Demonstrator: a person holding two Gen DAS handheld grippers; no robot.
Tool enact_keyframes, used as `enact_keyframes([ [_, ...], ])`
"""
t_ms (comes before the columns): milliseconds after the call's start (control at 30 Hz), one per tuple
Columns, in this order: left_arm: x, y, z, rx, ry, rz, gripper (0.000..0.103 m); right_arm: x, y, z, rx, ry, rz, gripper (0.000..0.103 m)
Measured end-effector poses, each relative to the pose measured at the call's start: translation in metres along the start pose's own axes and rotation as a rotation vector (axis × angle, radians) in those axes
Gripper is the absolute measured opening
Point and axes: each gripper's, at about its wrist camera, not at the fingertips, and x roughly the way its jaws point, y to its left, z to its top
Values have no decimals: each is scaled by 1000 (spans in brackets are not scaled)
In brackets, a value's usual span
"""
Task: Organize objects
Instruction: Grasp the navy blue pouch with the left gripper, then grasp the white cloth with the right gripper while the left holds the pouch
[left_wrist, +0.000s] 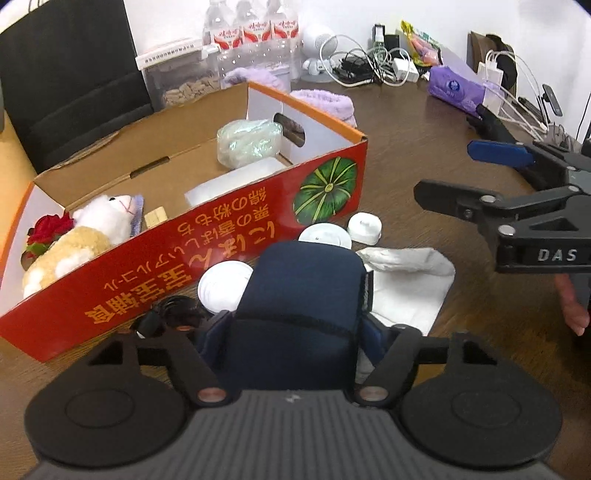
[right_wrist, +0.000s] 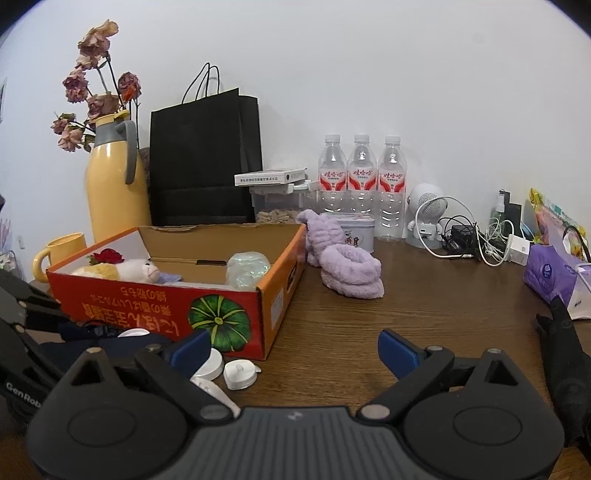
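Note:
My left gripper (left_wrist: 299, 332) is shut on a navy blue fabric item (left_wrist: 299, 295) and holds it in front of the red cardboard box (left_wrist: 184, 258). The box holds a plush toy (left_wrist: 74, 240), a white block (left_wrist: 229, 181) and a pale green bundle (left_wrist: 247, 142). My right gripper (right_wrist: 291, 350) is open and empty, over the table to the right of the box (right_wrist: 221, 314); it also shows in the left wrist view (left_wrist: 454, 173). White caps (left_wrist: 364, 227) and a white cloth (left_wrist: 406, 284) lie by the box.
Purple plush rolls (right_wrist: 351, 273) lie right of the box. Water bottles (right_wrist: 362, 184), a black paper bag (right_wrist: 203, 158), a yellow jug (right_wrist: 114, 177), a mug (right_wrist: 59, 251), tangled chargers (right_wrist: 472, 240) and a purple tissue pack (right_wrist: 550, 273) line the back and right.

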Motion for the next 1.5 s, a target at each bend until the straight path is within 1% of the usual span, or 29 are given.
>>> enact_keyframes([
  [100,-7,-2,-1,-27,-28,16,67,0,0,0,-1,-3,-3,97],
  [367,-52,-2,-8,-104,-195,66,65,-2,-4,-1,18,-11,-4,97],
  [500,-76,7,-22,-174,-261,131,65,0,0,-3,3,15,25,98],
  [567,-88,15,-33,-230,-287,170,65,2,4,-5,-13,53,69,98],
  [667,-99,26,-49,-290,-306,212,65,3,17,-9,-46,105,127,98],
  [767,-108,35,-64,-331,-309,251,65,4,28,-11,-41,140,138,98],
  [900,-113,46,-82,-371,-299,263,65,13,38,-11,46,213,149,99],
  [967,-114,50,-88,-385,-300,256,65,21,41,-12,79,252,143,99],
  [1067,-115,54,-95,-400,-300,251,65,29,46,-13,110,287,148,100],
  [1133,-114,55,-98,-414,-298,248,65,30,53,-14,96,295,159,103],
  [1267,-112,61,-105,-438,-294,243,65,28,72,-17,23,302,170,103],
  [1367,-111,63,-108,-441,-299,237,65,27,89,-22,-70,303,123,103],
  [1500,-110,68,-111,-452,-304,221,65,27,92,-21,-63,300,95,103],
])
